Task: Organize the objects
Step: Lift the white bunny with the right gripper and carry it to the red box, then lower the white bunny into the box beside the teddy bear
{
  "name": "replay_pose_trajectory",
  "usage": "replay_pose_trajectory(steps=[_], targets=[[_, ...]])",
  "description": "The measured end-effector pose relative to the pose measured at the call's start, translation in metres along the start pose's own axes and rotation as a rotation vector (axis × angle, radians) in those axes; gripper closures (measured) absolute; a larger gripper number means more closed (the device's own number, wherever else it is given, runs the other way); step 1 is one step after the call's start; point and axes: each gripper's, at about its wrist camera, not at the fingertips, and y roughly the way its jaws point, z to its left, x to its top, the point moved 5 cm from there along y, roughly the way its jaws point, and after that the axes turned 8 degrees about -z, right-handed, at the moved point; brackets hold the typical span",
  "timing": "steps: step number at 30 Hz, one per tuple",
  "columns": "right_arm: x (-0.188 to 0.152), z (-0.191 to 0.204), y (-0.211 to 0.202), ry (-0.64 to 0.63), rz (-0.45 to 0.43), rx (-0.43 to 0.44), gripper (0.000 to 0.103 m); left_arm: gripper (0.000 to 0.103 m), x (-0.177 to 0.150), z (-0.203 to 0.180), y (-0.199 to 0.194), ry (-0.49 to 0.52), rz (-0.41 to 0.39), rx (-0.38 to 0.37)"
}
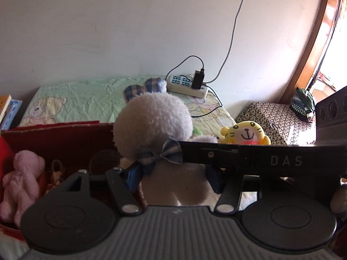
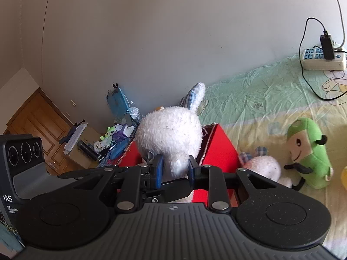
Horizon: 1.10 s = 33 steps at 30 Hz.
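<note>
The left gripper (image 1: pixel 173 173) sits closest to its camera, its blue pads closed on the body of the white plush rabbit (image 1: pixel 153 121), just under the checked bow at the neck. The right gripper (image 2: pixel 174 170) pinches a stubby white limb of the same rabbit between its pads, so both tongs hold the one toy.

The rabbit hangs above the red box (image 2: pixel 219 149), head upright, ears toward the wall. Inside that box, at its left side, lies a pink plush bear (image 1: pixel 20 179). Beyond the box on the green bedsheet (image 2: pixel 260 93) rest a green plush figure (image 2: pixel 308 153) and a smaller white plush (image 2: pixel 264 166); a yellow plush tiger (image 1: pixel 245 133) lies past the box too.

The rabbit looks light, soft and squashy, so it should not slip or break, though a thin limb may stretch; the torso seems the surer hold
</note>
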Motion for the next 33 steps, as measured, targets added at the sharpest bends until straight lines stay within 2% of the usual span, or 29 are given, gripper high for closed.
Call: replay_pose_trajectory(steps=[9, 18, 33], targets=[[-0.026, 0.025, 0.075, 0.092, 0.114, -0.025, 0.076, 0.044, -0.011, 0.085, -0.008, -0.037, 0.063, 0.047], [-0.048, 0.036, 0.125, 0.124, 0.228, -0.088, 0.077, 0.044, -0.03, 0.138, 0.004, -0.083, 0.134, 0.067], [-0.065, 0.037, 0.163, 0.13, 0.326, -0.134, 0.078, 0.045, -0.045, 0.166, 0.018, -0.062, 0.188, 0.12]])
